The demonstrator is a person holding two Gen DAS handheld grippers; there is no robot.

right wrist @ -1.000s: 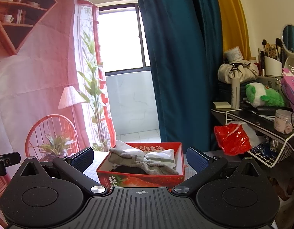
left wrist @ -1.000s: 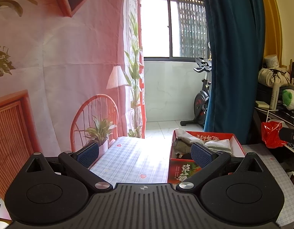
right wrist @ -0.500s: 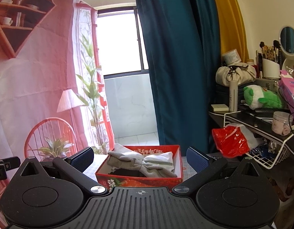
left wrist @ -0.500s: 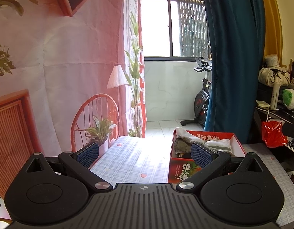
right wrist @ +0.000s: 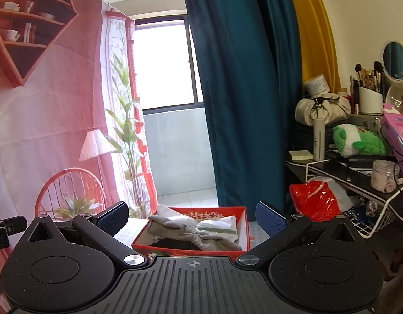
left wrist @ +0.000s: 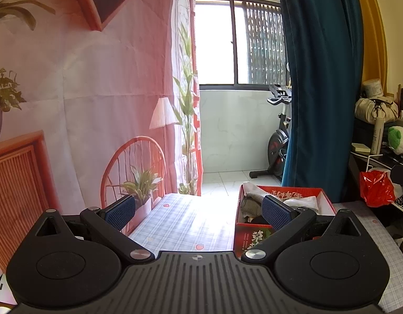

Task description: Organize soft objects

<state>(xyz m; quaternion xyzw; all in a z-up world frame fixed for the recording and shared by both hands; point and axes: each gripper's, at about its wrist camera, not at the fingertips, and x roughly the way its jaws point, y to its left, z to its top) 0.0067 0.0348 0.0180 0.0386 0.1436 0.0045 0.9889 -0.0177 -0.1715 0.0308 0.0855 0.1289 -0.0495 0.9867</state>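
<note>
Red cardboard box (right wrist: 242,231) at lower centre, already holding grey and white folded cloths (right wrist: 196,231); checked tablecloth (left wrist: 185,222) bare. Left gripper (left wrist: 198,210) and right gripper (right wrist: 192,219) spread apart, empty. Apparently near completion.

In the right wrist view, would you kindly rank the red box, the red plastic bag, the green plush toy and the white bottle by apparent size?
1. red box, though it sits nearest the camera.
2. red plastic bag and green plush toy look alike, so unranked.
3. white bottle, smallest.
</note>
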